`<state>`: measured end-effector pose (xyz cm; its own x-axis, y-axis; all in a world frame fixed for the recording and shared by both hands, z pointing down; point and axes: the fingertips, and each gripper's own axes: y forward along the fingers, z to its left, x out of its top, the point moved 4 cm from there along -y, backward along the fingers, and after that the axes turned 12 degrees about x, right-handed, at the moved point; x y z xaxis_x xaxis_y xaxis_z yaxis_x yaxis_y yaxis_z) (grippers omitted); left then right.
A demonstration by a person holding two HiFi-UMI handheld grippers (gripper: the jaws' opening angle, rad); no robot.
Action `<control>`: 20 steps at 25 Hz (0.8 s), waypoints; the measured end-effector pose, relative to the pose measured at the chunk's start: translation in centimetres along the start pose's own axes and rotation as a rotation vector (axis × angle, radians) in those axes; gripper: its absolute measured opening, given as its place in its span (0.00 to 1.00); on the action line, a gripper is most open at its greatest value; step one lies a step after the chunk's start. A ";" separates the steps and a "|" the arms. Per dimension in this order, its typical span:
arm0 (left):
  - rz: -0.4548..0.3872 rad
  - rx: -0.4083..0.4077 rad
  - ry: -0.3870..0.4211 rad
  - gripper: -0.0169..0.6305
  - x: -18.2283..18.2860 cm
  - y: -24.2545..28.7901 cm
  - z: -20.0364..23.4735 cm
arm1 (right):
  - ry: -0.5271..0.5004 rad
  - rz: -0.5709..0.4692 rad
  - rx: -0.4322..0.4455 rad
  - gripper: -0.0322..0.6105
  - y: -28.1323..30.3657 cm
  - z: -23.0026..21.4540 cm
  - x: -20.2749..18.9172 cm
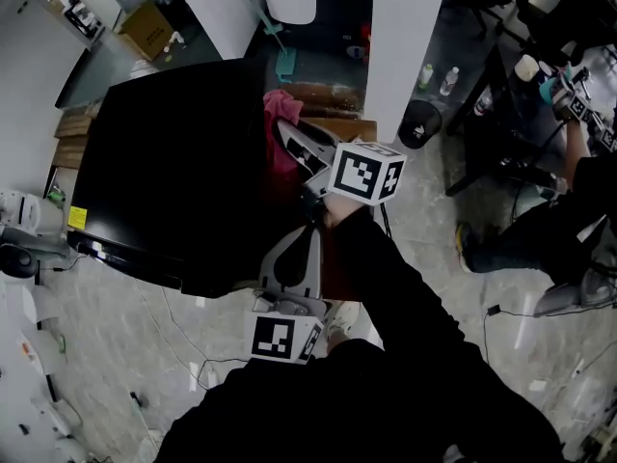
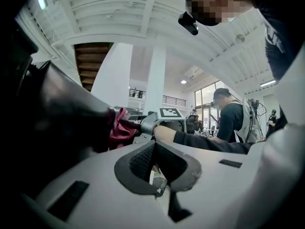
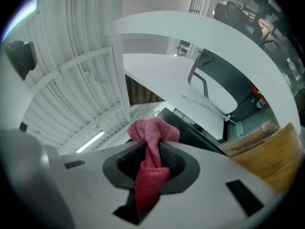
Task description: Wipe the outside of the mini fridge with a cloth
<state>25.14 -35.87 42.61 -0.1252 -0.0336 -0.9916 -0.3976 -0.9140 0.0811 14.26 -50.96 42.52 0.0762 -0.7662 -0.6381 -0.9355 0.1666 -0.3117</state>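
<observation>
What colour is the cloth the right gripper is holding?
Pinkish red. The cloth shows best in the right gripper view.

Head view down, gripper views up (common cloth [image 1: 281, 114])

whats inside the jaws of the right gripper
A bunched pink terry cloth, clamped in the right gripper; a tail trails back toward the camera. The part squeezed between the pads is covered.
</observation>
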 end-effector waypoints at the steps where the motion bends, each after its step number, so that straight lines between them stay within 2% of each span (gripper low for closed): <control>1: 0.001 0.003 -0.008 0.04 -0.2 0.0 0.1 | 0.015 -0.008 0.016 0.17 0.4 0.0 0.0; 5: 0.006 -0.003 -0.059 0.04 -0.9 -0.2 0.8 | 0.061 -0.056 0.055 0.17 1.1 -0.8 -0.8; 8: 0.014 -0.004 -0.051 0.04 -1.7 0.1 1.1 | 0.053 -0.092 0.050 0.17 1.0 -1.8 -1.1; 12: 0.046 0.011 -0.044 0.04 -3.8 0.2 1.6 | 0.074 -0.103 0.010 0.17 0.3 -4.2 -2.6; 16: 0.044 -0.002 -0.021 0.04 -6.5 0.2 1.8 | 0.152 -0.106 -0.047 0.17 -1.1 -8.2 -5.3; 20: 0.087 0.010 -0.022 0.04 -9.4 0.2 2.8 | 0.195 -0.115 -0.106 0.17 -2.1 -11.8 -8.1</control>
<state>23.69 -34.64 52.25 -0.1798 -0.1035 -0.9782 -0.3934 -0.9039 0.1679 11.56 -52.42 56.66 0.1254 -0.8835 -0.4514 -0.9562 0.0137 -0.2924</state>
